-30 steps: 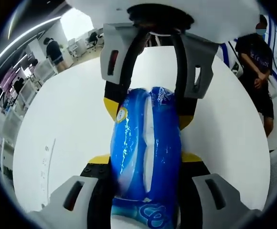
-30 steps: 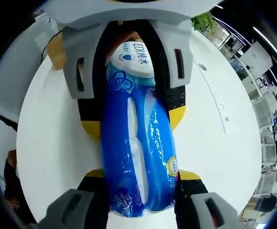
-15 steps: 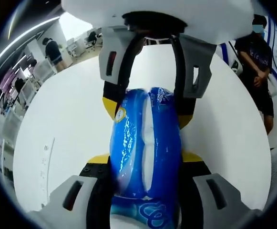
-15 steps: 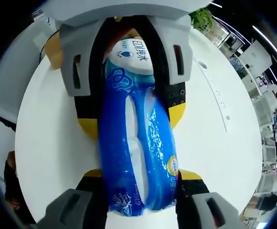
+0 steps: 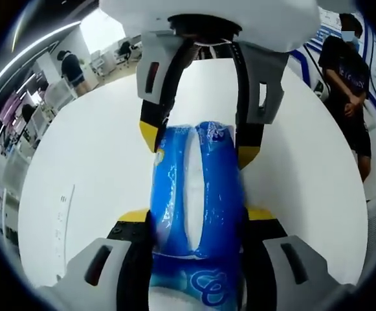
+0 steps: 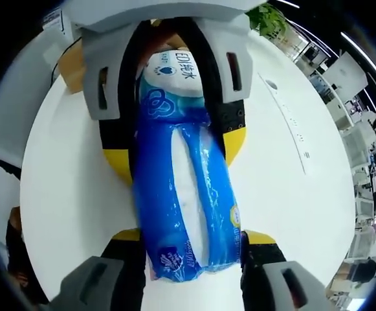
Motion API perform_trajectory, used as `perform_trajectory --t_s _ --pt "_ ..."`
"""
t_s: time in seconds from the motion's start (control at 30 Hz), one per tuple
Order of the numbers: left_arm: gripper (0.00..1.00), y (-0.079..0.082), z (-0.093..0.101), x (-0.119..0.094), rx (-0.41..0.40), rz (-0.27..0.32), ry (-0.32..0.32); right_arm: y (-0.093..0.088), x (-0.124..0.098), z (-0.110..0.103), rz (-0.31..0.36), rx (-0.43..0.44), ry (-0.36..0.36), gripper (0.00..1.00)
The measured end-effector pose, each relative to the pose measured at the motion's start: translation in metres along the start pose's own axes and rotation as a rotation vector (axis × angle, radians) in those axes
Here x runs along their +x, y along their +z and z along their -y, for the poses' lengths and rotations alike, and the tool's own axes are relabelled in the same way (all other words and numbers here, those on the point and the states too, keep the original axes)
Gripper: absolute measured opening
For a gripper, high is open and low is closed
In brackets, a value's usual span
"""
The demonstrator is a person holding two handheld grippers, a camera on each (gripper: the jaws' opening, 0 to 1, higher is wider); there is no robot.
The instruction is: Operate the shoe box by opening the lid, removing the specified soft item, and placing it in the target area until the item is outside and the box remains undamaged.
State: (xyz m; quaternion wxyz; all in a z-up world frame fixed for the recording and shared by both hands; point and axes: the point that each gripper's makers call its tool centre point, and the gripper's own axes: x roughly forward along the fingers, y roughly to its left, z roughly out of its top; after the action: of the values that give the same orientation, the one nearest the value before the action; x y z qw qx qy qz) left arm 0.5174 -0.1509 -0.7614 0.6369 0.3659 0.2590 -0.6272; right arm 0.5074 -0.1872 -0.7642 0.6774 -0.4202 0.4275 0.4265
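Stretching between both tongs, the blue wipes pack (image 5: 197,201) looks longer and flatter than a second ago, its pale middle seam wider, so I judge the item is out of the box and being pulled taut over the white table (image 5: 90,168). Nearest, the left gripper (image 5: 197,223) is closed on one end; the right gripper (image 6: 194,243) is clamped on the other. Beyond, the table rim holds a brown box corner (image 6: 71,65), mostly hidden behind the opposite tongs. No marked target area is discernible.
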Motion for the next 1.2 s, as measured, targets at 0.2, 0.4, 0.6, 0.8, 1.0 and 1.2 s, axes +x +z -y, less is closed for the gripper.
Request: perform_trajectory --t_s 0.2,0.4,0.6,0.8,1.0,1.2 --pt "0.54 0.002 -0.001 -0.006 0.012 -0.003 0.007 0.000 -0.005 -0.001 -0.003 0.009 -0.002 0.55" --pt "0.56 -0.001 0.002 -0.015 0.034 -0.015 0.006 0.001 -0.015 -0.002 0.001 0.033 -0.010 0.55" --pt "0.57 -0.001 -0.005 -0.032 0.017 0.000 0.029 0.003 -0.026 -0.003 0.009 0.059 -0.027 0.55" --pt "0.57 -0.003 -0.010 -0.054 0.010 0.015 0.058 0.011 -0.041 -0.003 0.043 0.118 -0.054 0.55" --pt "0.57 -0.007 -0.011 -0.086 -0.030 0.041 0.093 0.021 -0.055 -0.004 0.092 0.202 -0.083 0.55" --pt "0.57 -0.016 -0.013 -0.119 -0.092 0.067 0.138 0.039 -0.067 -0.008 0.162 0.315 -0.110 0.55"
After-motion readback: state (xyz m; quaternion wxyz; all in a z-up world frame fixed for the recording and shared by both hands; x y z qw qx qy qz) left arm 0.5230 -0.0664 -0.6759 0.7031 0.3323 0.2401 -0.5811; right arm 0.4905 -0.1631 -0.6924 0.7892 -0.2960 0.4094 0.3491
